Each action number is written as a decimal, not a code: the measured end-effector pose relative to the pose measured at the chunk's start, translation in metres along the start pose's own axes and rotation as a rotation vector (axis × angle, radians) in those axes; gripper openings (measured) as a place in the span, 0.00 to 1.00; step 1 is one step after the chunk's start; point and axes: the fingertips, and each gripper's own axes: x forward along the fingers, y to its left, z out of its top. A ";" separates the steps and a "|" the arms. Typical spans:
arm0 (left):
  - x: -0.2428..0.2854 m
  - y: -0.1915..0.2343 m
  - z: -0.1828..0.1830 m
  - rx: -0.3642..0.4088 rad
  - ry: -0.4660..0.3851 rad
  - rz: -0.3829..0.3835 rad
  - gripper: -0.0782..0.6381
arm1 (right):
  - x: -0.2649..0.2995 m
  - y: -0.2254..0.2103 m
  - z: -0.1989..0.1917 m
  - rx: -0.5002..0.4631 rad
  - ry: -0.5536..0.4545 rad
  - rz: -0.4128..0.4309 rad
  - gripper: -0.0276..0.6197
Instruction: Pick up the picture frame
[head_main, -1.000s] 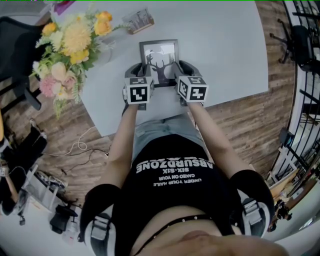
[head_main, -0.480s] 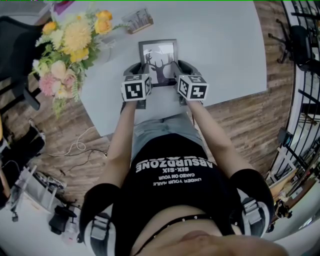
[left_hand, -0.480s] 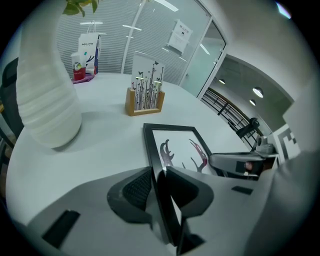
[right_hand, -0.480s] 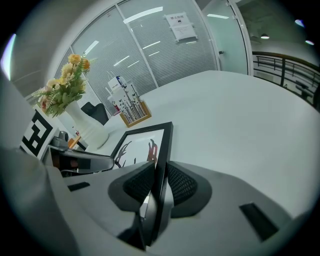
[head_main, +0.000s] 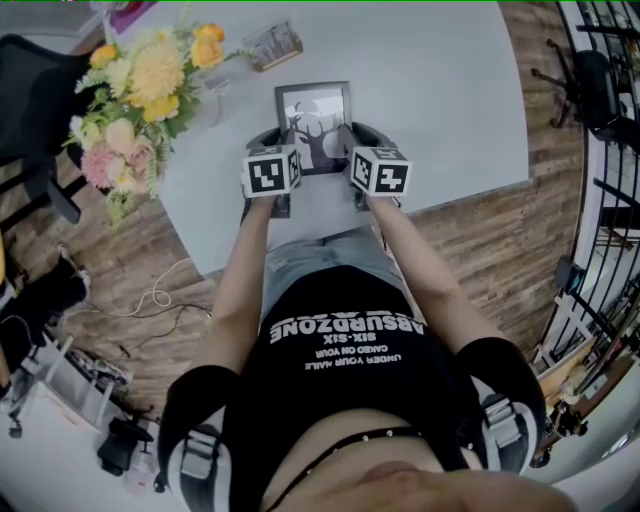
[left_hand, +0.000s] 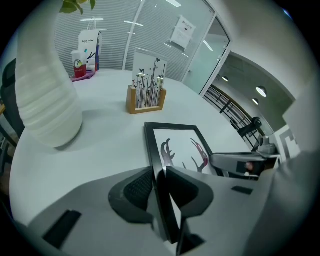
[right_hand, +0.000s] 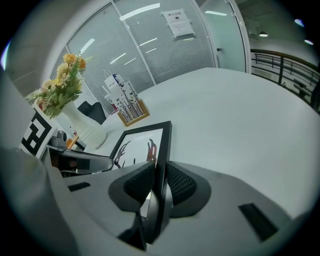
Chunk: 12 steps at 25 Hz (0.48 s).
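Nudged forward, left gripper, right gripper both clamp picture frame.

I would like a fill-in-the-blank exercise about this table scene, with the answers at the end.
The left tongs are shut on the ____ side of the picture frame.
The right tongs are shut on its ____ side.
The frame shows a ____ with antlers.
The flowers stand in a ____ vase.
Missing words: left; right; deer; white.
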 end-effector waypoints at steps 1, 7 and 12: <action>-0.001 -0.001 0.000 0.000 0.006 0.001 0.23 | -0.001 0.000 0.000 -0.002 0.002 -0.005 0.18; -0.008 -0.001 0.001 0.010 0.007 0.004 0.23 | -0.006 0.004 0.002 -0.013 -0.004 -0.006 0.18; -0.017 -0.004 0.008 0.022 -0.015 0.008 0.23 | -0.013 0.008 0.010 -0.023 -0.030 0.005 0.18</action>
